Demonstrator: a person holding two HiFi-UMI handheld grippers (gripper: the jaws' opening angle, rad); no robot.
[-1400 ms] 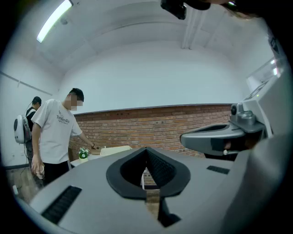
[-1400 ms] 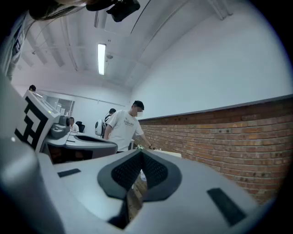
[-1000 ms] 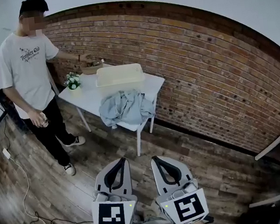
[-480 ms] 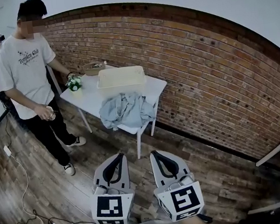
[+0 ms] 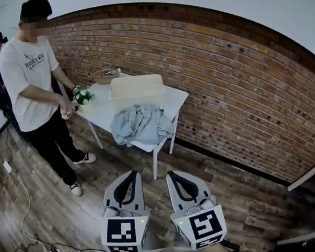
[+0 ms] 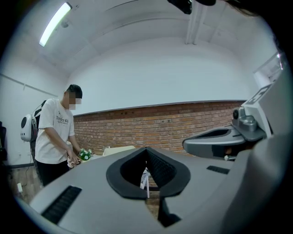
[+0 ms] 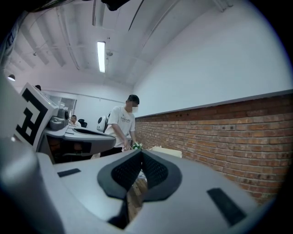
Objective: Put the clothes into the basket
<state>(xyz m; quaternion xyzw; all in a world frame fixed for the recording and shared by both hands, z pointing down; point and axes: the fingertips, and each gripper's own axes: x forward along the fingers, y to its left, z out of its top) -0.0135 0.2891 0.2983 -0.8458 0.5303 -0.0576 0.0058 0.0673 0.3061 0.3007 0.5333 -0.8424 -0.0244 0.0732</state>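
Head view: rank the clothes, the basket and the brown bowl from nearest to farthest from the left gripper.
1. clothes, draped over the near edge of the table, closest to the left gripper.
2. basket, mid-table, behind the clothes.
3. brown bowl, at the far corner.

brick wall (image 5: pixel 224 67) below white plaster, dark wood floor (image 5: pixel 53 211), perhaps laminate; white table (image 5: pixel 101 110).

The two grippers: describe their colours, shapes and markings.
The left gripper and the right gripper look alike: smooth light grey shells that taper forward, with black ribbed pads lining a teardrop-shaped opening. At its rear each carries a white cube printed with a bold black square marker.
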